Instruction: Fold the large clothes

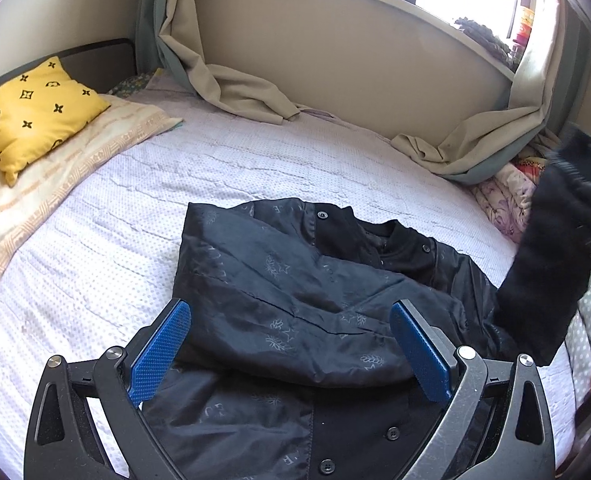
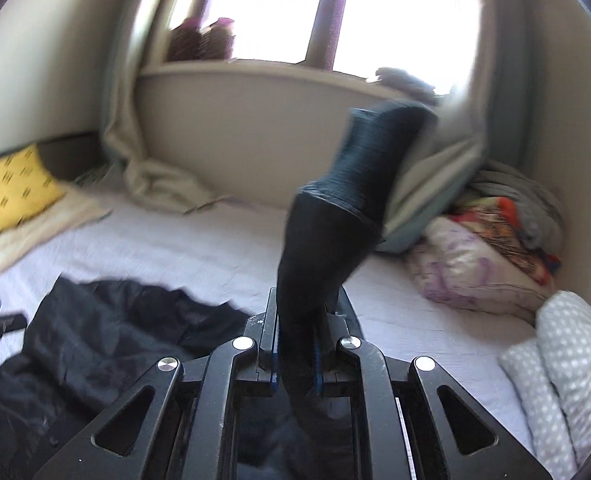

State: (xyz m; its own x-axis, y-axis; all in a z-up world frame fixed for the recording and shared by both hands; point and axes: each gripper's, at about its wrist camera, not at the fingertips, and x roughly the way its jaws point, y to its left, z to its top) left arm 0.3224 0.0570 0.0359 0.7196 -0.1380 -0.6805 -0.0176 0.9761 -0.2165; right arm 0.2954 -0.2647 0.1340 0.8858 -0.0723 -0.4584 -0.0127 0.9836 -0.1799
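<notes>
Right tool [image 2: 295, 354] clamps jacket sleeve [image 2: 335, 216]; left tool [image 1: 291, 344] gapes over jacket [image 1: 295, 280] on bed [image 1: 95, 264].

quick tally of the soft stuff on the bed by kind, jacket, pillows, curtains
jacket: 1
yellow pillow: 1
floral pillow: 1
curtains (left, right): 2
total: 5

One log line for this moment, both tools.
left tool: open over jacket | right tool: shut on sleeve, lifted | bed
</notes>
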